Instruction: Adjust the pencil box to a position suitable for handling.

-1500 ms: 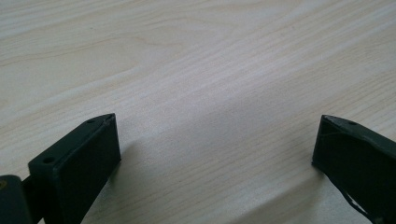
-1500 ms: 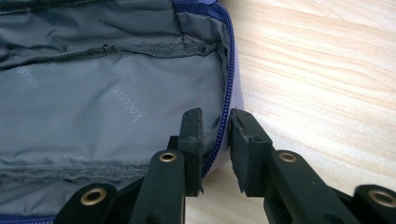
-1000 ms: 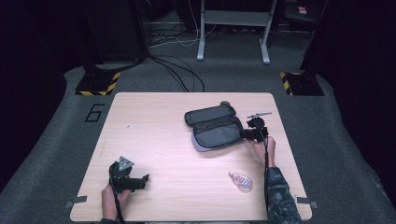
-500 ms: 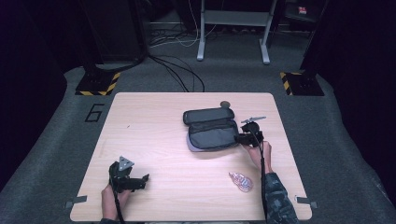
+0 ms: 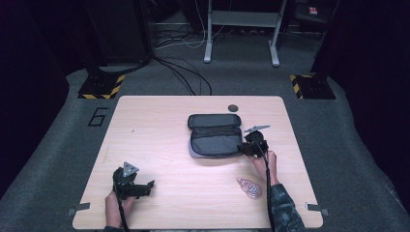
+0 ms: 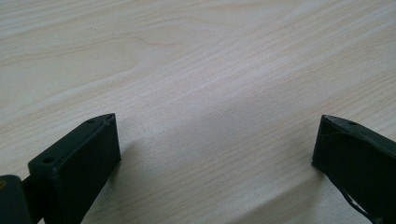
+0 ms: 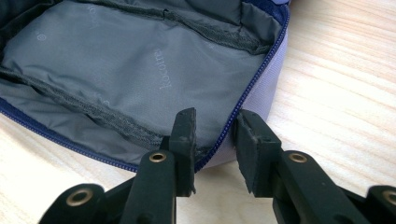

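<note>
An open pouch lies on the far right part of the bench, unzipped and folded flat, its lid half away from the person and its grey lined half toward them. The right gripper sits at the pouch's right near corner, held by a hand with a camouflage sleeve. In the right gripper view the fingers stand narrow, having just parted a little, and straddle the pouch's edge: one finger lies over the grey lining just inside the blue zip, the other outside the lilac wall. A small gap shows between the pads and the fabric, so they do not clearly pinch it. The lining carries faint printed lettering and a mesh-edged pocket. The left gripper rests low over the near left part of the bench, well apart from the pouch, pointing right; in the left gripper view its fingers stand wide with bare wood between them. A small patterned thing lies on the bench near the right forearm, and a dark round spot sits just beyond the pouch near the far edge.
</note>
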### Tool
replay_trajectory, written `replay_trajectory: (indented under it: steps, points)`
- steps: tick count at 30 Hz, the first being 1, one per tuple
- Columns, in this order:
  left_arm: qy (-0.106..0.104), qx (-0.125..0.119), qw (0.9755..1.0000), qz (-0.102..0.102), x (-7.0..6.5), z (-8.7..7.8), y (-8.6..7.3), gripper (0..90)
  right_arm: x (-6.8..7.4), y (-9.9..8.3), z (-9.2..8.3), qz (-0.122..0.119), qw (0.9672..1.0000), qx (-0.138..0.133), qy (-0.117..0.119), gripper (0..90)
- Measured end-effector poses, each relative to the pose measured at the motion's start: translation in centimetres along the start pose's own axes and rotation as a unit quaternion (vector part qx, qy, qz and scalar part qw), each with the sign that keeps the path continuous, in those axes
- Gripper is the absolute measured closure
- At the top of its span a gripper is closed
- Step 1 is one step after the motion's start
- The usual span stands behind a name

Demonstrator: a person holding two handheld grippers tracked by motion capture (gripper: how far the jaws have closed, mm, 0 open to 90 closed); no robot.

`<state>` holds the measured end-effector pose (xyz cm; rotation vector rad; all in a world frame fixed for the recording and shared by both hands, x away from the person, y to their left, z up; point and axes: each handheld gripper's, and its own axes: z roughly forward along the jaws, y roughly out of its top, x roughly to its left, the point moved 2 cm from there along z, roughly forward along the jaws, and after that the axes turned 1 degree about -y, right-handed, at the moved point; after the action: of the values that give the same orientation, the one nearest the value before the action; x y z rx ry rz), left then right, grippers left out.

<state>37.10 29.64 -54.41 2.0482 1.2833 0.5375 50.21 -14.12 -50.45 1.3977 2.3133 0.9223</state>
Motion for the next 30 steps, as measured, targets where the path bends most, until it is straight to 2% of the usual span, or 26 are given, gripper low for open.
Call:
replay_trajectory:
  steps: [4,13,20,30]
  points:
    - [0.0,0.0,1.0,0.0,0.0,0.0,0.0,0.8,0.6,-0.3,-0.1,0.002,1.0,0.0,0.003,68.7]
    - [0.0,-0.001,1.0,0.0,0.0,0.0,0.0,0.9,2.2,-1.0,-0.3,-0.013,0.9999,-0.003,0.008,68.9]
    - [0.0,-0.001,1.0,0.0,0.0,0.0,0.0,0.9,2.7,-1.1,-0.2,-0.028,0.9995,-0.002,0.012,69.3]
    - [-0.001,-0.001,1.0,0.002,0.0,0.0,0.0,0.9,3.6,-1.4,-0.3,-0.034,0.9991,-0.005,0.023,69.2]
